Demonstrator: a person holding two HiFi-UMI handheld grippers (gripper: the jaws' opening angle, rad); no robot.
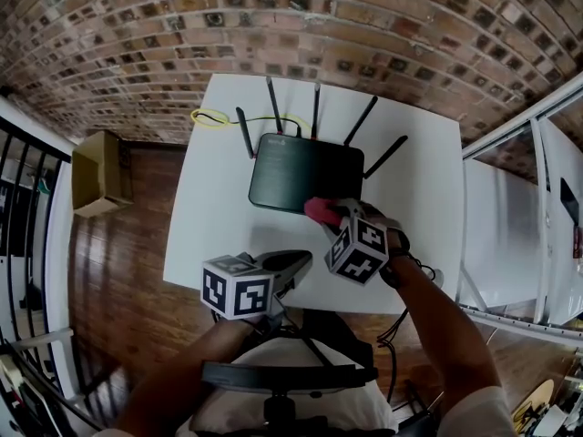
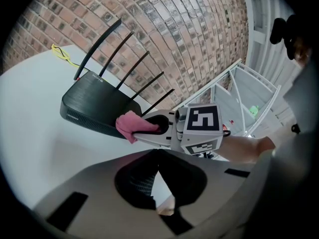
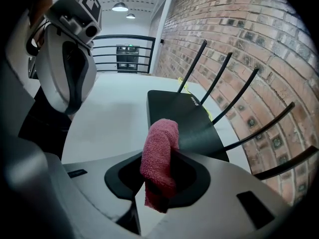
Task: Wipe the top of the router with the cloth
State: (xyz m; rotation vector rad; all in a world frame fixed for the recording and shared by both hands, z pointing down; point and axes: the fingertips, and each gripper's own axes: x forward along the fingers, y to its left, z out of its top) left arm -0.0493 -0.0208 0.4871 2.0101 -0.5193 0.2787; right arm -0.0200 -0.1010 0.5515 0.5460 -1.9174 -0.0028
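R tool (image 3: 149, 205) clamped on pink terry cloth (image 3: 160, 151), fold left protruding fwd for wiping black flat router (image 1: 305, 171). L tool (image 2: 158, 190) closed, empty, kept clear.

router (image 1: 306, 173) at table (image 1: 219, 235) centre, cloth (image 1: 321, 210) at its near edge, box (image 1: 98, 173) on floor (image 1: 137, 271) left

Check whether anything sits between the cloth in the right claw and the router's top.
Nothing visible does. The right claw holds the cloth at the near edge of the router; its top is bare, and the antennas stand along its far edge.
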